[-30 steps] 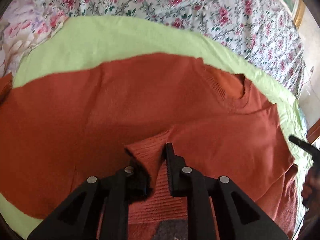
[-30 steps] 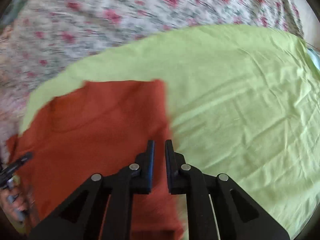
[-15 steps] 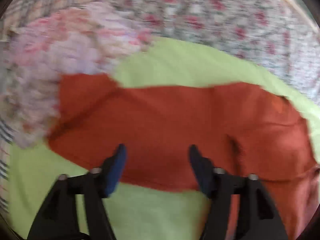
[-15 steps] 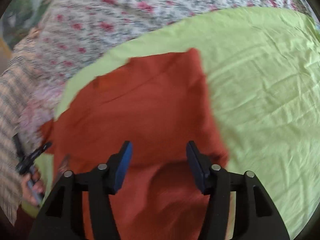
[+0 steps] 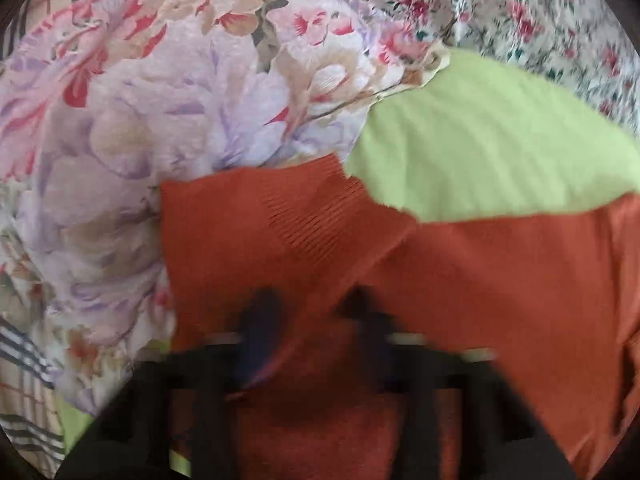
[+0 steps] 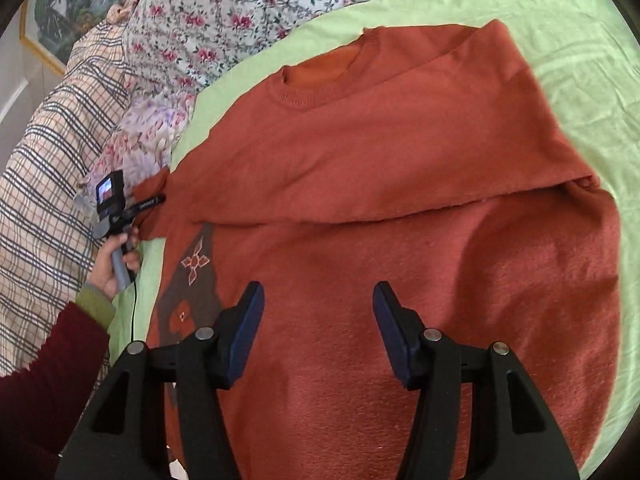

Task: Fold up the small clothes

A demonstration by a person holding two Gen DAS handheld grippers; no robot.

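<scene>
In the blurred left wrist view, the left tool (image 5: pixel 308 320) sits low over the ribbed cuff of the rust-orange knitted sweater (image 5: pixel 500 280), seemingly spread around cloth, though I cannot tell whether it grips. In the right wrist view, the right tool (image 6: pixel 318 328) hangs spread and empty above that sweater (image 6: pixel 400 184), which lies on the lime-green sheet (image 6: pixel 580 60) with one fold across its middle; the left sleeve and further folds probably remain.

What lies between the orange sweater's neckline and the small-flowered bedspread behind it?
In the right wrist view, only a strip of the green sheet lies between the orange sweater neckline and the small-flowered bedspread; nothing else rests there.
</scene>
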